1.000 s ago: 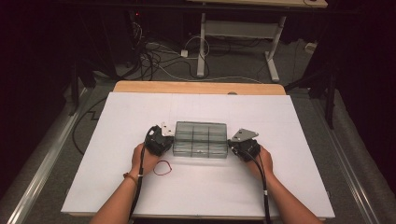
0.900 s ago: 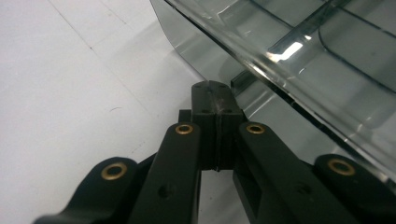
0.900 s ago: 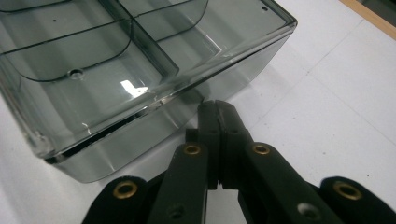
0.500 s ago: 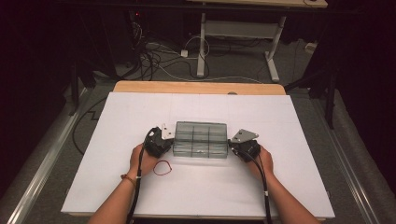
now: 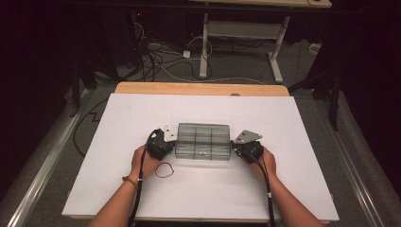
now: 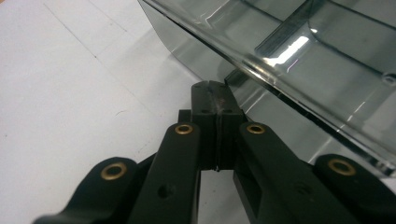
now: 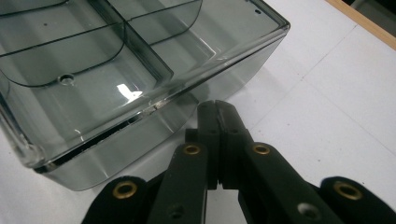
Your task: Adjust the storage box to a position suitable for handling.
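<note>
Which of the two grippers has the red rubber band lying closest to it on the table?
The left gripper: the red rubber band lies just beside its hand, while the right gripper sits at the far end of the clear box.

Your high view has a bright white table (image 5: 142, 118) mid-frame, dark murky surroundings toward the edges, soft overall; your gripper views are sharper, white glare streaks on the clear compartment box (image 6: 299, 51), your near black fingers (image 7: 205, 135) slightly out of focus, faint shadows beneath the box.
</note>
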A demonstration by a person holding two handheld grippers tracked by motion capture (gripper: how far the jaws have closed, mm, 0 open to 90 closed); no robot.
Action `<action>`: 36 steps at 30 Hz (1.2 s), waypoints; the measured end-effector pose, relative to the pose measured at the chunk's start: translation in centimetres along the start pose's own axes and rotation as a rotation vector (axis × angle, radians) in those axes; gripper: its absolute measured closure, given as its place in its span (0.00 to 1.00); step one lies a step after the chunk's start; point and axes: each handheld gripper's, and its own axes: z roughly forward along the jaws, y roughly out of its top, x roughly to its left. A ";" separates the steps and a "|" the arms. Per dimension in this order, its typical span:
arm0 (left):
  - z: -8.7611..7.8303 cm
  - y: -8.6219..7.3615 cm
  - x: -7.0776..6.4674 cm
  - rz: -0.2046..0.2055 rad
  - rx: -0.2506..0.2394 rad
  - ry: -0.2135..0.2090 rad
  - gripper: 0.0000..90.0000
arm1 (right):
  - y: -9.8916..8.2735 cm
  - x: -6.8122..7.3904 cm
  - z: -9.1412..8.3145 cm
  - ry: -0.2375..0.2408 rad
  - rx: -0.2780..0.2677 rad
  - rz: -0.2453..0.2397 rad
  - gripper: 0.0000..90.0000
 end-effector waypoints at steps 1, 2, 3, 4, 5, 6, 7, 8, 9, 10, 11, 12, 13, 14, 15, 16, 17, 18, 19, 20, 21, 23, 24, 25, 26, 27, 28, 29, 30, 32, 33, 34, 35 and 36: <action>0.0 0.0 0.0 -0.002 -0.002 0.000 0.97 | 0.0 0.0 0.0 0.001 0.001 0.003 1.00; 0.0 0.0 0.0 -0.001 -0.003 -0.002 0.97 | 0.0 0.0 0.0 0.001 0.001 0.003 1.00; 0.0 0.0 0.0 -0.002 -0.003 -0.002 0.97 | 0.0 0.0 0.0 -0.002 0.001 0.003 1.00; 0.0 0.0 0.0 -0.001 -0.002 -0.002 0.97 | 0.0 0.0 0.0 -0.008 -0.002 0.005 1.00; 0.0 0.0 0.0 -0.001 -0.002 -0.002 0.97 | 0.0 0.0 0.0 -0.008 -0.002 0.005 1.00; 0.0 0.0 0.0 0.001 -0.002 -0.002 0.97 | 0.1 0.0 0.1 -0.012 -0.004 0.009 1.00; 0.0 0.0 0.1 -0.001 -0.004 -0.004 0.97 | 0.2 0.1 0.1 -0.019 -0.004 0.021 1.00; 0.0 0.0 0.1 -0.001 -0.004 -0.004 0.97 | 0.2 0.1 0.1 -0.019 -0.004 0.021 1.00; 0.0 0.0 0.0 -0.001 -0.004 -0.003 0.97 | 0.1 0.1 0.1 -0.016 -0.004 0.023 1.00; 0.0 0.0 0.1 0.001 -0.004 -0.003 0.97 | 0.1 0.1 0.1 -0.016 -0.004 0.023 1.00; 0.0 -0.1 0.1 0.001 -0.005 -0.003 0.97 | 0.1 0.0 0.1 -0.015 -0.003 0.024 1.00; 0.0 -0.1 0.1 0.000 -0.006 -0.004 0.96 | 0.1 0.0 0.1 -0.015 -0.004 0.023 1.00; 0.0 -0.1 0.1 0.004 -0.006 -0.004 0.96 | 0.1 0.0 0.1 -0.022 -0.004 0.023 0.97; 0.0 -0.1 0.2 0.005 -0.008 -0.001 0.94 | 0.1 0.0 0.1 -0.029 -0.006 0.024 0.93; 0.0 -0.1 0.2 0.007 -0.010 -0.002 0.94 | 0.1 0.0 0.1 -0.029 -0.006 0.024 0.93; 0.0 -0.1 0.3 0.010 -0.013 -0.002 0.94 | 0.0 -0.2 -0.1 -0.037 -0.026 0.028 0.92; 0.0 -0.1 0.3 0.005 -0.021 -0.003 0.94 | 0.0 -0.1 -0.1 -0.042 -0.028 0.028 0.92; 0.0 -0.1 0.4 0.002 -0.027 -0.004 0.94 | 0.0 -0.1 -0.1 -0.042 -0.028 0.028 0.92; 0.0 -0.1 0.4 0.006 -0.026 0.001 0.92 | 0.1 0.0 -0.2 -0.055 -0.028 0.016 0.92; -0.2 -0.1 0.4 0.017 -0.032 0.005 0.92 | 0.1 0.1 -0.3 -0.057 -0.029 0.012 0.92; -0.2 -0.1 0.4 0.017 -0.032 0.005 0.91 | 0.1 0.1 -0.3 -0.057 -0.029 0.012 0.92; -0.5 -0.1 0.5 0.020 -0.044 0.010 0.91 | 0.1 0.0 -0.6 -0.069 -0.049 0.014 0.90; -0.7 0.0 0.5 0.017 -0.052 0.013 0.91 | 0.1 0.0 -0.6 -0.069 -0.049 0.014 0.90; -1.0 0.0 0.6 0.016 -0.062 0.019 0.91 | 0.1 -0.1 -0.8 -0.074 -0.056 0.021 0.90; -1.3 0.1 0.7 0.017 -0.070 0.022 0.88 | 0.2 -0.3 -1.2 -0.074 -0.087 0.028 0.89; -1.6 0.1 0.7 0.028 -0.086 0.028 0.88 | 0.3 -0.4 -1.5 -0.080 -0.103 0.031 0.89; -2.0 0.1 0.8 0.026 -0.102 0.029 0.88 | 0.3 -0.5 -1.8 -0.084 -0.122 0.036 0.88; -2.3 0.1 0.8 0.024 -0.118 0.029 0.87 | 0.4 -0.6 -2.1 -0.081 -0.142 0.049 0.88; -3.1 0.2 1.0 0.031 -0.153 0.031 0.86 | 0.5 -0.7 -2.4 -0.077 -0.157 0.056 0.88; -3.4 0.2 1.0 0.036 -0.172 0.028 0.86 | 0.5 -0.9 -2.6 -0.077 -0.173 0.062 0.87; -3.6 0.3 1.0 0.044 -0.190 0.026 0.82 | 0.7 -1.0 -3.1 -0.065 -0.221 0.097 0.87; -3.8 0.3 1.0 0.048 -0.204 0.022 0.82 | 0.7 -1.0 -3.1 -0.065 -0.221 0.097 0.87; -4.0 0.3 1.0 0.048 -0.214 0.017 0.80 | 0.8 -1.0 -3.3 -0.063 -0.238 0.109 0.86; -4.2 0.4 0.9 0.051 -0.223 0.019 0.79 | 0.9 -0.9 -3.4 -0.061 -0.249 0.106 0.86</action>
